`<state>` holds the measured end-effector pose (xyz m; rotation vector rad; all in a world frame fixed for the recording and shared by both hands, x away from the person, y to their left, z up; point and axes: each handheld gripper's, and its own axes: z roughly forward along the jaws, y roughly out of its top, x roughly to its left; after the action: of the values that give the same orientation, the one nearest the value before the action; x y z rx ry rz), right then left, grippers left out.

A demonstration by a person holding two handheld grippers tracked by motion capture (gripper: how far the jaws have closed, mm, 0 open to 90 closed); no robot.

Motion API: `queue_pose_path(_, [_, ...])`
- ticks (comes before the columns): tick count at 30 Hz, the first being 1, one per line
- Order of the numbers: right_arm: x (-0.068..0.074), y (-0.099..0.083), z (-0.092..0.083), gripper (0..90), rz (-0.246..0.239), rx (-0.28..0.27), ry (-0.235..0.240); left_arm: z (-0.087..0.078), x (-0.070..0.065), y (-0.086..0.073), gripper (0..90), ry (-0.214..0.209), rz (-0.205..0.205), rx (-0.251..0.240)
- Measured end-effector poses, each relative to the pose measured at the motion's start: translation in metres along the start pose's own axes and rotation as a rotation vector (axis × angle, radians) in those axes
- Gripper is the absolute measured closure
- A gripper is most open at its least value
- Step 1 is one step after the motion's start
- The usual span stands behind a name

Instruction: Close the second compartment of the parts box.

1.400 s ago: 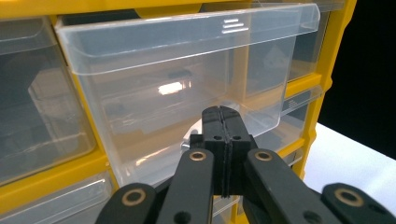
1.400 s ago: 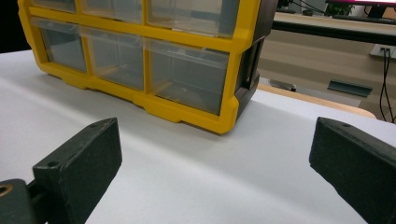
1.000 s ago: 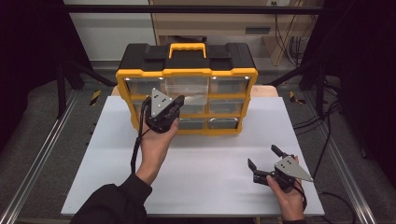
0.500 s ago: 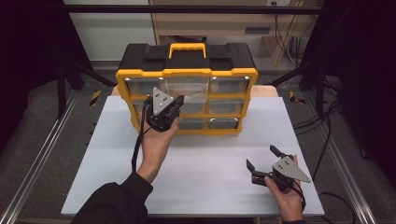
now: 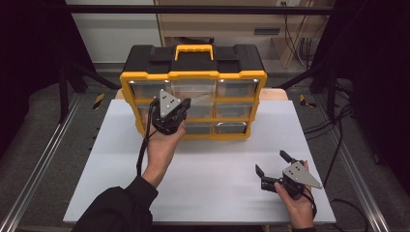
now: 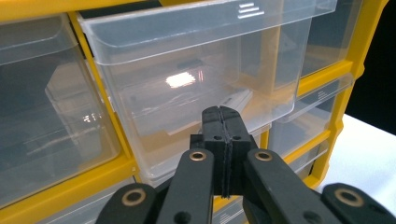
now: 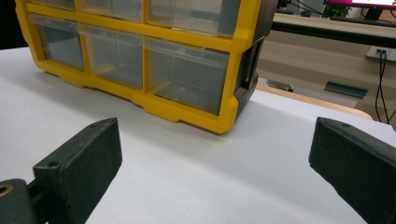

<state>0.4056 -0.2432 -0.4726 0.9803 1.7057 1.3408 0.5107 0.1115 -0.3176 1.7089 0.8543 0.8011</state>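
Observation:
A yellow and black organizer (image 5: 193, 75) with clear drawers stands at the back of the white table (image 5: 203, 188). In the left gripper view, a clear drawer (image 6: 187, 60) in its middle column juts out past its neighbours, and a pale flat item lies inside. My left gripper (image 6: 223, 114) is shut with nothing between its jaws, its tips right at that drawer's lower front. In the high view, the left gripper (image 5: 183, 103) is held up before the organizer's middle. My right gripper (image 5: 270, 162) rests low over the table's front right, open and empty, facing the organizer's right end (image 7: 205, 79).
Metal rails (image 5: 43, 159) run along both sides of the table. Cables (image 5: 338, 135) hang off its right edge. A wooden bench (image 7: 327, 28) stands behind the organizer. Bare white table lies between the two grippers.

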Motion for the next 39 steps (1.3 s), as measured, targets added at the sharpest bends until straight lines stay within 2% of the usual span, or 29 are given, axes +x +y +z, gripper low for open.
queue_pose_path(9, [0.0, 0.001, -0.001, 2.1, 0.001, -0.006, -0.001, 0.002, 0.002, 0.007, 90.0, -0.002, 0.002, -0.001])
queue_pose_path(21, [-0.001, 0.0, -0.001, 2.6, 0.005, -0.006, 0.001, 0.008, 0.005, 0.007, 90.0, -0.002, -0.006, -0.002])
queue_pose_path(25, [-0.001, -0.001, 0.0, 2.6, 0.01, -0.002, -0.003, 0.013, 0.007, 0.009, 90.0, -0.004, 0.01, -0.002])
queue_pose_path(39, [-0.002, -0.002, 0.0, 2.5, 0.014, 0.003, -0.01, 0.017, 0.008, 0.01, 90.0, -0.007, 0.015, 0.006])
